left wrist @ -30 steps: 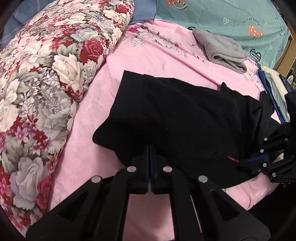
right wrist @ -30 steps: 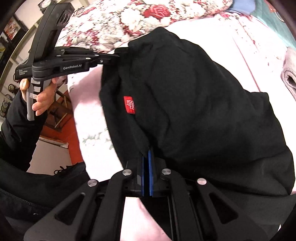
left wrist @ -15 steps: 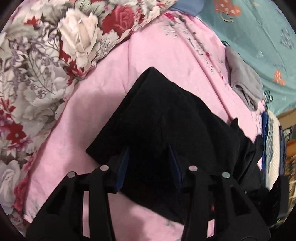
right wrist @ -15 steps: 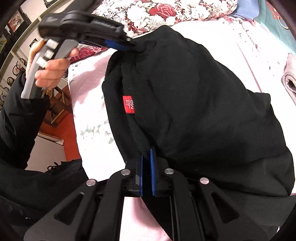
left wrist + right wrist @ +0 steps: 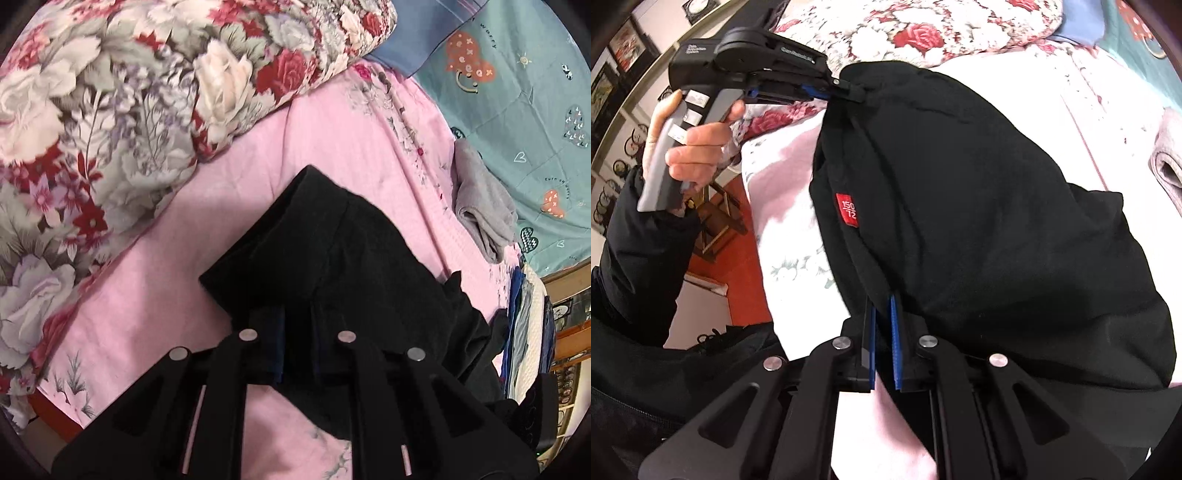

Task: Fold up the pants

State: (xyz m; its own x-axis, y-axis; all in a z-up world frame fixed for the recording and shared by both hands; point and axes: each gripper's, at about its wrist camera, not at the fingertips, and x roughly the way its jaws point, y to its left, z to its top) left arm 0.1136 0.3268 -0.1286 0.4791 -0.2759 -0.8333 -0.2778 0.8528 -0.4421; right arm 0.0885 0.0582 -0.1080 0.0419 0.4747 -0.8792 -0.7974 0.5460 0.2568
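Black cloth of the pants (image 5: 979, 206) lies bunched on the pink sheet of the bed (image 5: 155, 314), spreading forward and to the right of both sets of jaws. At the far left of the right wrist view a bare hand (image 5: 690, 147) in a dark sleeve (image 5: 639, 251) grips the grey handle of the left gripper (image 5: 851, 90); the handle hangs down and the tool reaches level to the right, its jaws having just been closing, now narrow and pinching the upper left edge of the pants. From its own camera the left gripper (image 5: 297, 328) points steeply down, the black cloth bunched between its blue pads, a flowered quilt (image 5: 110, 110) up and to the left of the jaws, a folded grey cloth (image 5: 480, 206) well off to the upper right. A red size tag (image 5: 846, 208) sits on the waist between the two grippers. Further right, at the bottom of the right wrist view, the right gripper (image 5: 882, 332) tilts steeply down with its jaws narrow, clamped on the near edge of the pants, cloth caught between the blue pads.
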